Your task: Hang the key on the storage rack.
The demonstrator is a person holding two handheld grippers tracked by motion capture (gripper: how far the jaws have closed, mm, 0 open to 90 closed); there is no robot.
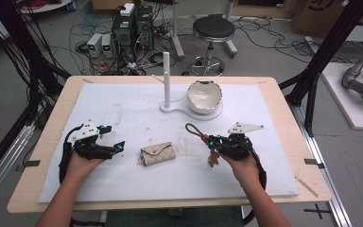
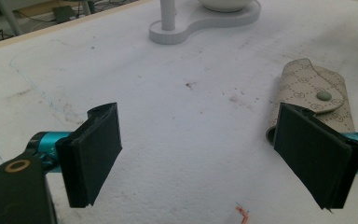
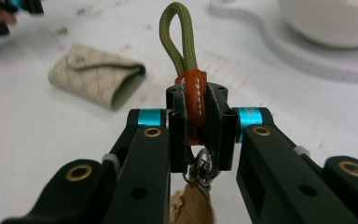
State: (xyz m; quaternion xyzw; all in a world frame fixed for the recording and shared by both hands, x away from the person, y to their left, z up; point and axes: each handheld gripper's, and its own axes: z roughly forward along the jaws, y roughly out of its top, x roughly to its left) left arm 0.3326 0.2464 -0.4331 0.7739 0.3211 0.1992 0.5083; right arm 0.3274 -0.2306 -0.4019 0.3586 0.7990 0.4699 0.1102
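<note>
Right gripper (image 3: pixel 198 133): its jaws were clamped on the orange leather band of a keychain (image 3: pixel 192 95), the olive cord loop standing out beyond the pads and a metal ring with a tan charm hanging below.
Keychain position: in the high view the keychain (image 1: pixel 203 138) was lifted clear of the white mat (image 1: pixel 123 109), at the right gripper (image 1: pixel 213 142), with the loop pointing toward the bowl and the charm dangling.
Left gripper (image 2: pixel 205 149): jaws stood wide apart with nothing between them, low over the mat just beside the key pouch (image 2: pixel 314 95).
Key pouch: beige, patterned, snapped closed, lying flat on the mat between the two grippers (image 1: pixel 157 153).
Stand: a white base with an upright peg (image 1: pixel 166 78) and a white bowl (image 1: pixel 204 96) sat at the far side of the mat, well apart from the keychain.
Done, as judged: the keychain was picked up and secured.
Left, as judged: carrying it to its place, probably the peg or the bowl; the pouch was untouched.
</note>
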